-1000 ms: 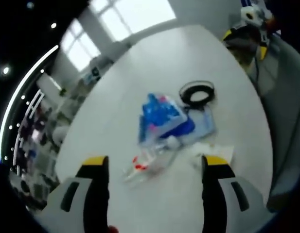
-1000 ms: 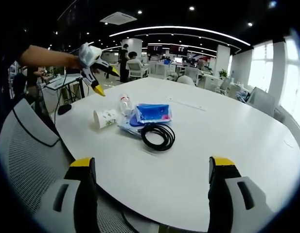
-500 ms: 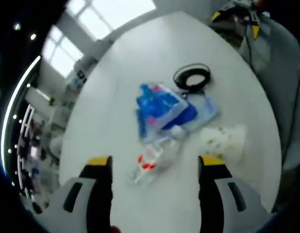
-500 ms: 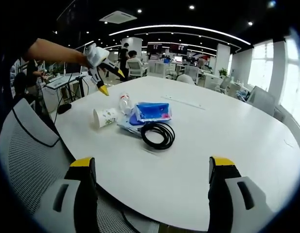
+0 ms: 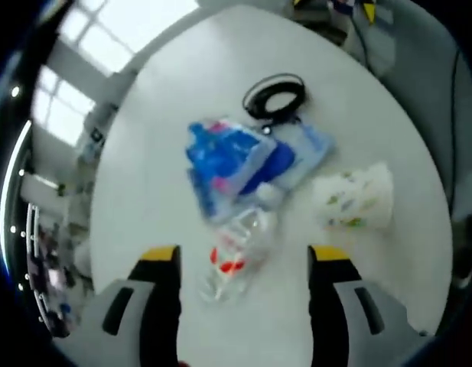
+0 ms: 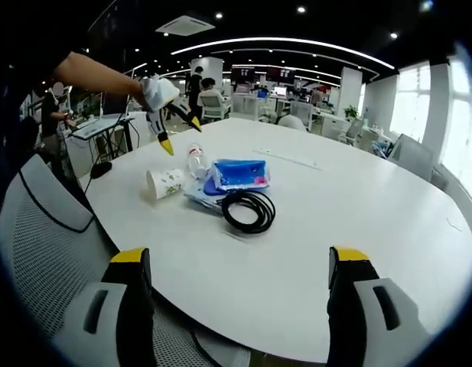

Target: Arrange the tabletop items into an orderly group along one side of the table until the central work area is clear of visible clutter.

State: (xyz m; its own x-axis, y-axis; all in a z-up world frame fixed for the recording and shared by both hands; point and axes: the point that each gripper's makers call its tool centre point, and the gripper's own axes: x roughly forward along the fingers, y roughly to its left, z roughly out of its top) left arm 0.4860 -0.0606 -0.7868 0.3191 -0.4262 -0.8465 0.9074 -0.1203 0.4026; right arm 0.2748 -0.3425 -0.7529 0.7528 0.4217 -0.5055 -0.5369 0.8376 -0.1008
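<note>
Left tool, jaws open and empty, has dropped over the bottle lying at 12 o'clock between them, so a bottle grab looks next; right tool idles open, clutter still mid-tabletop.

White table bearing cup, bottle, cable

Your left gripper view is motion-blurred: the clear bottle and blue packet smear, any print unreadable. The flat pouch lies partly under that packet. The paper cup pattern is too small to make out.
</note>
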